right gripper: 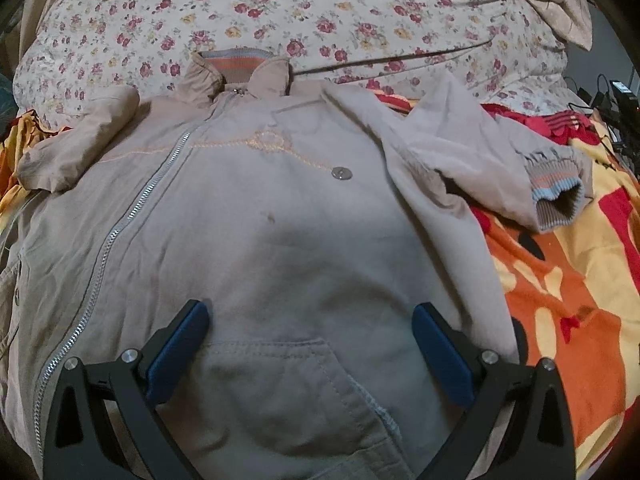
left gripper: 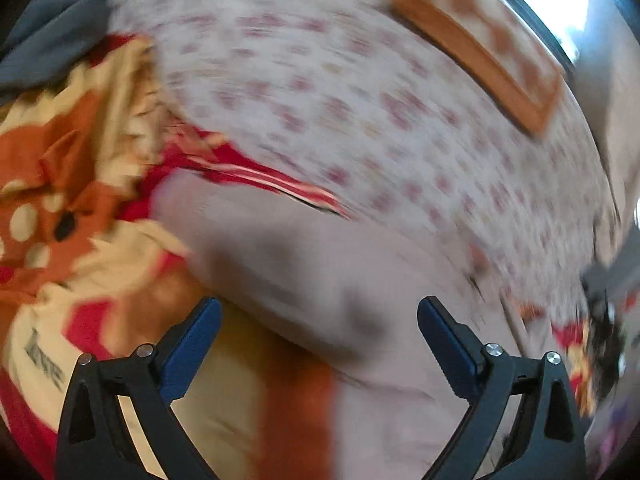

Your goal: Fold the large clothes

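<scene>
A beige zip-up jacket (right gripper: 256,216) lies flat, front up, on a bed, collar (right gripper: 240,70) away from me. Its right sleeve (right gripper: 492,160) bends outward and ends in a striped ribbed cuff (right gripper: 556,196); the left sleeve (right gripper: 76,148) is bunched near the shoulder. My right gripper (right gripper: 310,320) hovers open over the lower front by the pocket seam, nothing between its fingers. The left wrist view is motion-blurred: beige jacket cloth (left gripper: 320,280) lies ahead of my left gripper (left gripper: 320,312), which is open and holds nothing.
A floral sheet (right gripper: 320,8) covers the far side of the bed. An orange, red and yellow blanket (right gripper: 568,280) lies under and beside the jacket. An orange-edged cushion (left gripper: 480,52) lies on the sheet. Dark cables (right gripper: 616,112) sit at the far right edge.
</scene>
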Demonstrator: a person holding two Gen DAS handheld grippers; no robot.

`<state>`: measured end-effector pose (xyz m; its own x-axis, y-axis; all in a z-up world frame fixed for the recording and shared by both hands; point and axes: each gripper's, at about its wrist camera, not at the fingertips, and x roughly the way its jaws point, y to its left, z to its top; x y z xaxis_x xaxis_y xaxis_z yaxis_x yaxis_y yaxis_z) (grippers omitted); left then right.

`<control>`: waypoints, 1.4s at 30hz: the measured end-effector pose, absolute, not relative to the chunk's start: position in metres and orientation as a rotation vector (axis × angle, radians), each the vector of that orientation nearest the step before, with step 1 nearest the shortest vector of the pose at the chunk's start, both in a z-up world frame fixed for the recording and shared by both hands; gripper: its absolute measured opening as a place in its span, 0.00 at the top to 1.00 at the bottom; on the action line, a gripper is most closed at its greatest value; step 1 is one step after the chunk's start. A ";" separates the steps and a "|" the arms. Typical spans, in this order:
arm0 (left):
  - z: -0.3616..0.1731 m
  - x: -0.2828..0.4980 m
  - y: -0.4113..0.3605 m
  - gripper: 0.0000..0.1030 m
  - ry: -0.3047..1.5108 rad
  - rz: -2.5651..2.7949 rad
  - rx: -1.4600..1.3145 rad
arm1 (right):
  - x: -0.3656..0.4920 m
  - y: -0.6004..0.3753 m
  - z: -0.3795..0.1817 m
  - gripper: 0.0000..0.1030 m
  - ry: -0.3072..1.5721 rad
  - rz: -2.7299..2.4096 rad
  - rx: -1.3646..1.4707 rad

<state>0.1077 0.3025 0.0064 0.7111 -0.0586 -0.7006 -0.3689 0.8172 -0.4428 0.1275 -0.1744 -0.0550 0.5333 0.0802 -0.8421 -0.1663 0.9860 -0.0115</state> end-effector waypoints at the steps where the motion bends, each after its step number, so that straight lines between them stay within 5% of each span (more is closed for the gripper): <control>1: -0.002 0.108 0.327 0.12 0.762 0.225 -0.630 | 0.127 -0.174 -0.055 0.00 1.001 0.144 -0.094; 8: -0.061 0.118 0.393 0.16 0.682 0.095 -1.021 | 0.128 -0.173 -0.055 0.00 1.015 0.133 -0.089; 16: -0.076 0.156 0.377 0.21 0.728 0.070 -1.006 | 0.128 -0.173 -0.056 0.00 1.008 0.131 -0.088; 18: -0.075 0.160 0.382 0.36 0.729 0.088 -1.008 | 0.128 -0.172 -0.056 0.00 1.005 0.132 -0.089; 20: -0.074 0.160 0.385 0.80 0.730 0.113 -0.994 | 0.129 -0.172 -0.056 0.00 1.004 0.132 -0.088; 23: -0.062 0.151 0.385 0.91 0.708 0.198 -0.920 | 0.129 -0.172 -0.056 0.00 1.006 0.132 -0.088; 28: -0.011 0.113 0.399 0.92 0.545 0.383 -0.809 | 0.128 -0.178 -0.047 0.01 1.043 0.175 -0.071; 33: 0.046 0.103 0.394 0.92 0.478 0.474 -0.677 | 0.100 -0.209 -0.009 0.01 0.885 0.143 -0.097; 42: 0.084 0.187 0.194 0.92 0.545 0.037 -0.549 | 0.071 -0.292 0.010 0.00 0.819 -0.033 -0.081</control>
